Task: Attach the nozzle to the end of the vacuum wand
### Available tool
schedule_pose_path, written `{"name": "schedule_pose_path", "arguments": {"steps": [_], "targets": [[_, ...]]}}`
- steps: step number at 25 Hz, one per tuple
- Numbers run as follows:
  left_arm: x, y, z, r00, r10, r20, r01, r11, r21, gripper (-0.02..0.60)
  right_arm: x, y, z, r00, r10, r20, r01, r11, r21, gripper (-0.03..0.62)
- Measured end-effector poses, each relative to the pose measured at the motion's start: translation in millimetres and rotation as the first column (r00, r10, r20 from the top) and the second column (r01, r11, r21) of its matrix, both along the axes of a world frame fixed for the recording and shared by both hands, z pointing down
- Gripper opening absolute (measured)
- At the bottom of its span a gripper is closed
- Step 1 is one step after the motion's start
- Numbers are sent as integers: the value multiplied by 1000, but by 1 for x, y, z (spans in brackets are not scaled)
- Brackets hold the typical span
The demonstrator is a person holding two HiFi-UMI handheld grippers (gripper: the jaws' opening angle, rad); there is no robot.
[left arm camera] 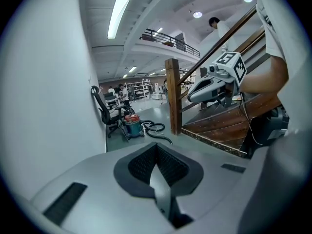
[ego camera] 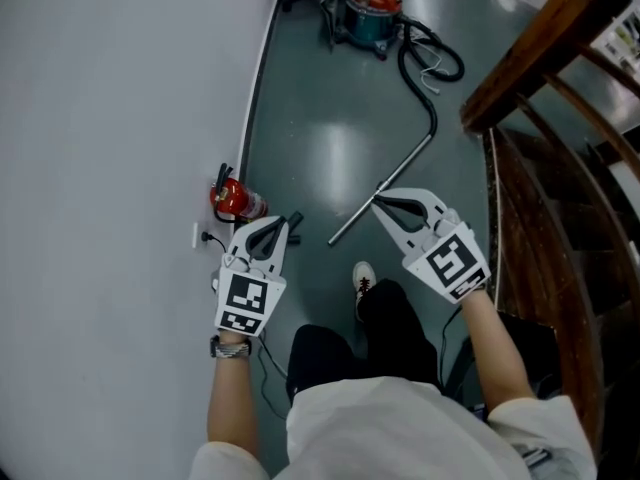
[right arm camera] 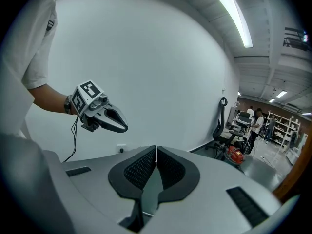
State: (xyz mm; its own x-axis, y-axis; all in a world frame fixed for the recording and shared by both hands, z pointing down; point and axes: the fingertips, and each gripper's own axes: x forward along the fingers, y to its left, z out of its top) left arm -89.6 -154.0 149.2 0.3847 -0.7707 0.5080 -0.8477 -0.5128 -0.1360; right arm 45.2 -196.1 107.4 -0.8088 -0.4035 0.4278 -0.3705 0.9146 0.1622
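The metal vacuum wand [ego camera: 385,190] lies slanted on the grey-green floor, and its far end joins the black hose [ego camera: 425,63] that runs to the red-topped vacuum [ego camera: 372,8]. A small black piece [ego camera: 294,220], perhaps the nozzle, lies beside my left gripper [ego camera: 278,220]; I cannot tell for sure. The left gripper is shut and empty, held above the floor near the wall. My right gripper [ego camera: 378,201] is also shut and empty, its tip over the wand's middle. In the gripper views the jaws [left arm camera: 156,147] [right arm camera: 155,150] meet with nothing between them.
A red fire extinguisher [ego camera: 232,200] stands by the white wall [ego camera: 100,168], next to a wall socket [ego camera: 198,236]. A wooden staircase [ego camera: 540,168] with its post [left arm camera: 173,96] runs along the right. An office chair [left arm camera: 105,113] stands by the vacuum. My shoe [ego camera: 364,280] is near the wand's end.
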Motion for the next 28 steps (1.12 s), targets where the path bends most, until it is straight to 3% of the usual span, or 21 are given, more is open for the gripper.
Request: {"name": "schedule_pose_path", "arguments": {"steps": [8,14,18,22,25,28], "targets": [[-6,-19,59,1000,-7,-13,7,1000,-10,0,-1,-21,64,1000,-14,-5,14,1000,1,29],[-7,-41,88,1000,2,-4,-2,1000,24,0,-5,-37,108,999,-37,-10,37,999,6,30],[-8,-50,120,999,15,-39,-13,999,34,0,-15,-43,151,994,-95,-53,97,994,42,29],[-15,-60,166,998,55,17,-56,996,63,0,-27,-58,201,988,-131,-77,138,986,94,29],[-24,-70,207,998,53,-23,-51,995,81,0,-30,-71,249,985,-140,-100,152,981,118,30],[-32,-73,258,999,49,-10,-48,996,77,0,-35,-80,301,982,-146,-117,160,980,122,29]]}}
